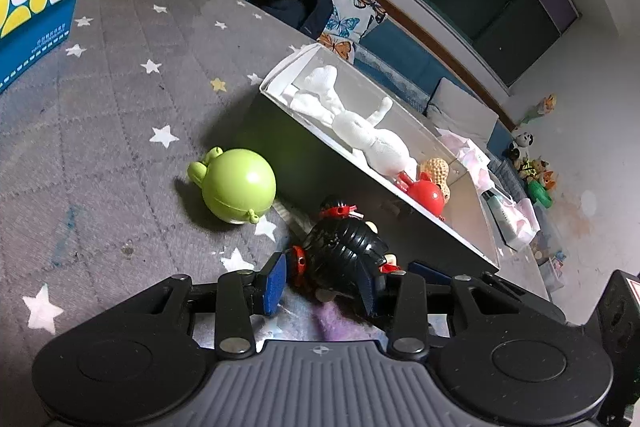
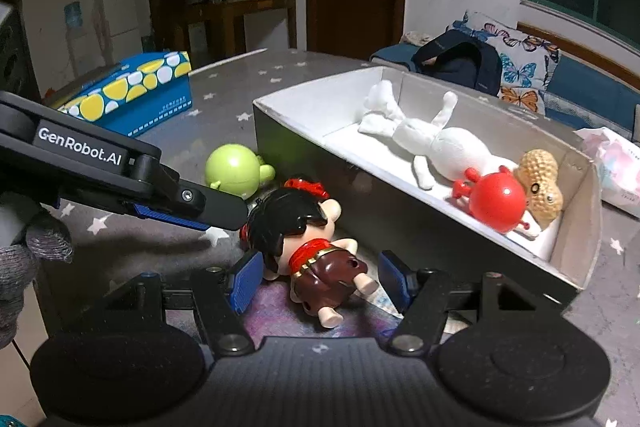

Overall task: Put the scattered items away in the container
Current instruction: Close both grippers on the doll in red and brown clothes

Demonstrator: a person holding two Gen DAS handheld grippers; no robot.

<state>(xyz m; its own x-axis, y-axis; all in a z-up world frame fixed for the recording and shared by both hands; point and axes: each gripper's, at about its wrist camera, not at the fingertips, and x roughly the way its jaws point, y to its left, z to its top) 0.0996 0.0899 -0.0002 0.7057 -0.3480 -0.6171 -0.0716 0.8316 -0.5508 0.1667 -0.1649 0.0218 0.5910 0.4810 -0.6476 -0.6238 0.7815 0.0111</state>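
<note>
A doll with black hair and a brown dress [image 2: 326, 269] lies on the star-patterned cloth, in front of the open box [image 2: 304, 147]. My right gripper [image 2: 320, 281] is open, with its blue pads either side of the doll's body and not pressing on it. In the left wrist view my left gripper [image 1: 322, 285] is open too, and the doll's head [image 1: 344, 251] sits between its fingertips. One finger of the left gripper [image 2: 216, 211] reaches in beside the head. A green round toy [image 1: 238, 187] lies just past the doll. The box [image 1: 280, 99] holds a white plush [image 2: 444, 145], a red round toy [image 2: 496, 203] and a peanut toy [image 2: 540, 179].
A blue tissue box [image 2: 136, 95] stands at the far left of the table. Beyond the box are a dark backpack [image 2: 460, 61] and a butterfly cushion [image 2: 520, 67] on a sofa. A pink packet [image 2: 616, 163] lies to the right. A gloved hand [image 2: 24, 259] shows at the left edge.
</note>
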